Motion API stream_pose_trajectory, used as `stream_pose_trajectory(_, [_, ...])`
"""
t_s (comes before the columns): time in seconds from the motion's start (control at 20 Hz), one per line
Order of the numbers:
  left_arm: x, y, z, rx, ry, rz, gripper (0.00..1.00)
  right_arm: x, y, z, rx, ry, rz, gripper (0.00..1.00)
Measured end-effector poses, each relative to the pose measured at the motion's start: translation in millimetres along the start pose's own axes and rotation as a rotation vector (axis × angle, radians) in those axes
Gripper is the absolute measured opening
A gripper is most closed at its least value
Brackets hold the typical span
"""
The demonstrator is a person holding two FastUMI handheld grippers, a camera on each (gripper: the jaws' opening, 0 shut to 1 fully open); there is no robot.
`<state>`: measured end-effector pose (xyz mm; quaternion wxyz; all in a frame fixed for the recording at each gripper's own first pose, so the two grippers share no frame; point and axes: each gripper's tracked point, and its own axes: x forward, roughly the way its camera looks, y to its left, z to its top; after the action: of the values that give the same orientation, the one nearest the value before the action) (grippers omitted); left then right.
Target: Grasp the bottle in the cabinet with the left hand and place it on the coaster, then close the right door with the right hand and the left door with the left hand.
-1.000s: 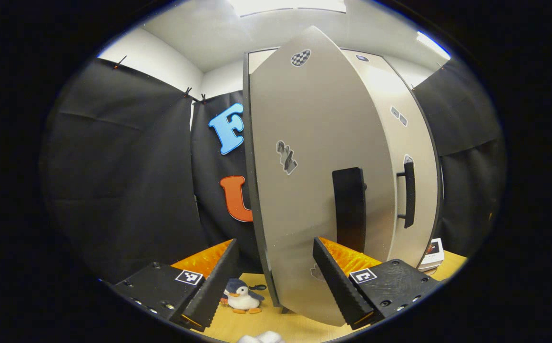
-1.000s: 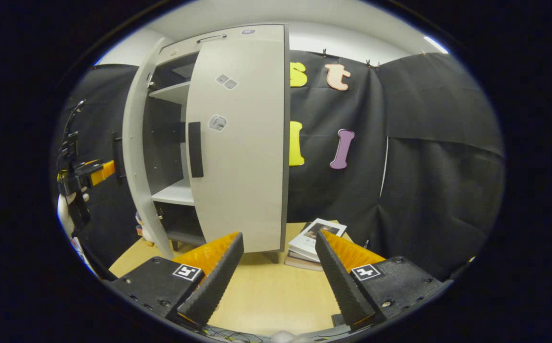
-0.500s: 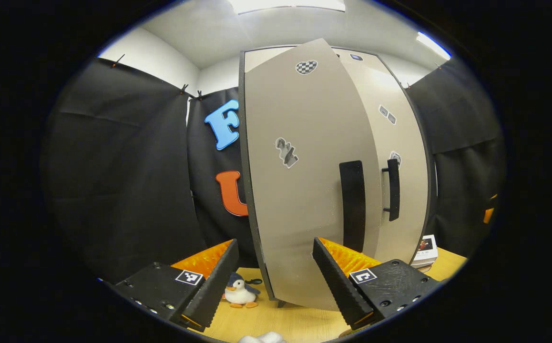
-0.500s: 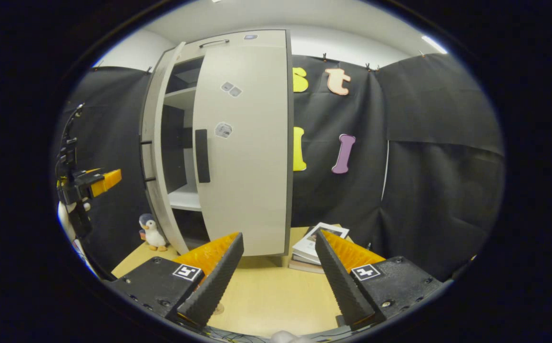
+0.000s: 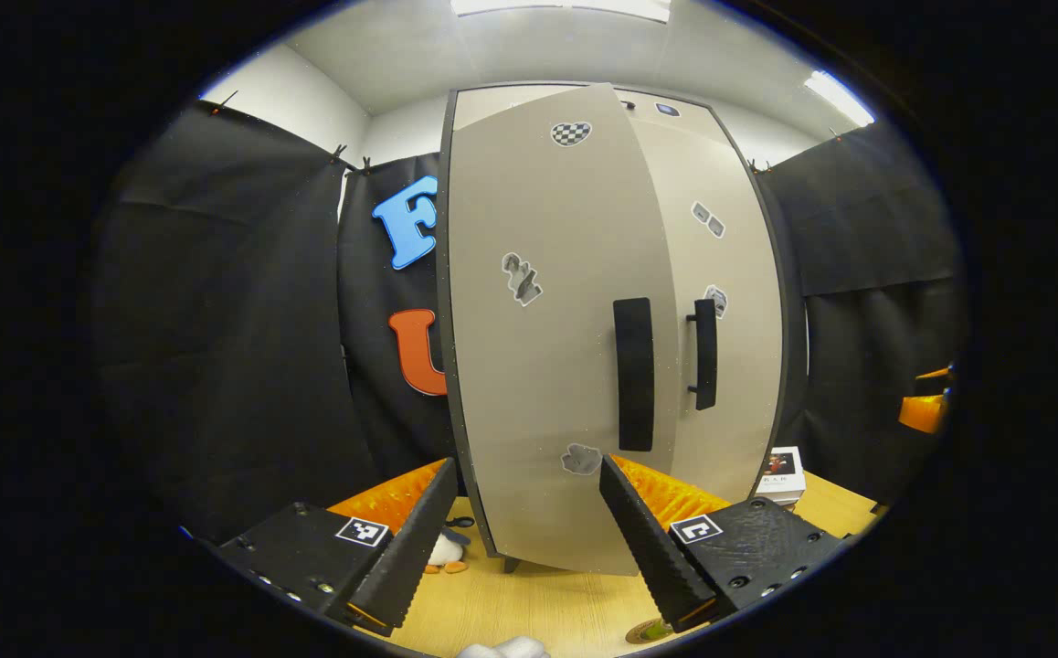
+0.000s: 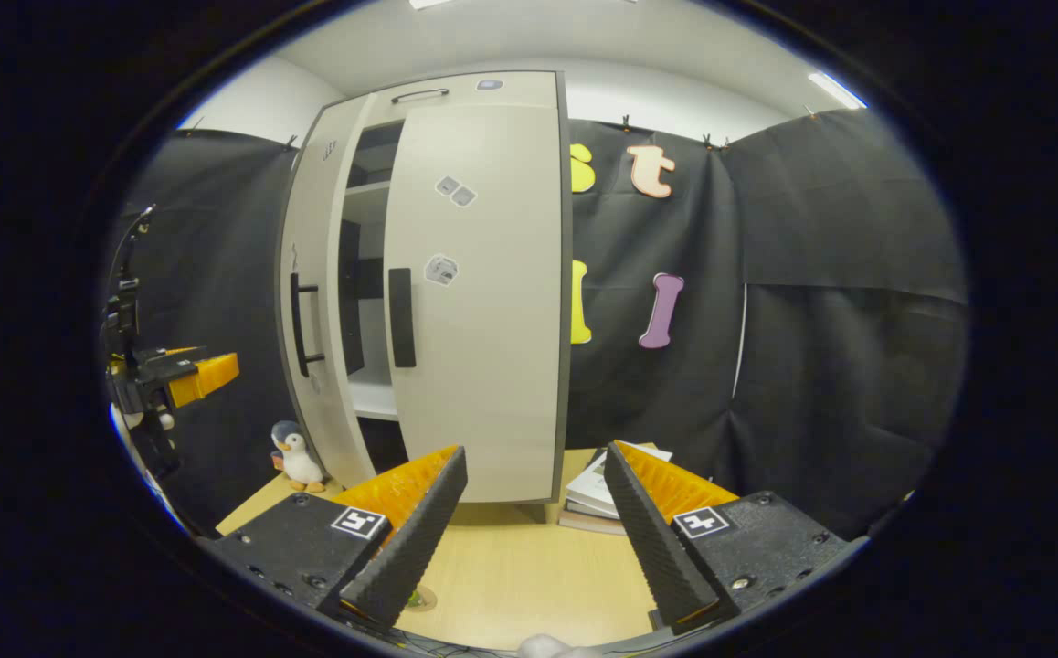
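At nine o'clock of the right gripper view, left gripper [image 6: 209, 368] held up in the air beside the cabinet [image 6: 456, 96], touching nothing, well apart from the left door [image 6: 323, 302]. Seen from its own camera, left gripper [image 5: 520, 535] spread wide, fingers [image 5: 410, 539] apart, nothing between them, nothing pressed; wooden table [image 5: 538, 612] below and left door [image 5: 538, 347] straight ahead at twelve o'clock. Left door swung most of the way in but standing proud of the right door [image 5: 721, 320], not yet flush. Black handle [image 5: 634, 373] of the left door just left of the right door's handle [image 5: 704, 354]. Penguin toy [image 5: 445, 551] on the table at seven o'clock, half hidden behind the left finger. Coaster [image 5: 648, 631] peeping out at five o'clock under the right finger; bottle hidden, cannot tell where.

Further right, right gripper [image 6: 529, 530] also released, fingers [image 6: 652, 539] wide apart, empty, clear of the right door [image 6: 483, 302]. Dark gap between the doors with a white shelf [image 6: 369, 397] inside. Penguin toy [image 6: 296, 454] at eight o'clock by the cabinet foot. Stack of books [image 6: 597, 498] on the table [image 6: 511, 576] at five o'clock, beside the cabinet's right corner.
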<state>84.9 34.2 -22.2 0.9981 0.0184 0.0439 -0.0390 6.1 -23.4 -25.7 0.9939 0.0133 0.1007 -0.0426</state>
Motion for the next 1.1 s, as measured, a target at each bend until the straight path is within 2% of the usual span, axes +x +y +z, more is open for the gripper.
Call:
stream_pose_trajectory(0.3, [-31.6, -6.4, -6.4, -0.006, 0.011, -0.012, 0.96, -2.1, 11.8, 0.7, -0.008, -0.013, 0.01, 0.99])
stream_pose_trajectory(0.6, [-61.8, 14.8, -35.1, -0.044, 0.065, 0.079, 0.96, -4.6, 18.0, -7.9, -0.008, -0.009, 0.005, 1.0])
stream_pose_trajectory(0.85, [-66.6, 22.4, -48.2, -0.066, 0.091, 0.101, 0.96, -5.4, 26.1, -6.1, -0.011, -0.01, 0.01, 1.0])
stream_pose_trajectory(1.1, [-67.7, 21.0, -45.1, -0.052, 0.08, 0.093, 0.96, -7.3, 32.3, -3.7, -0.022, -0.02, 0.011, 1.0])
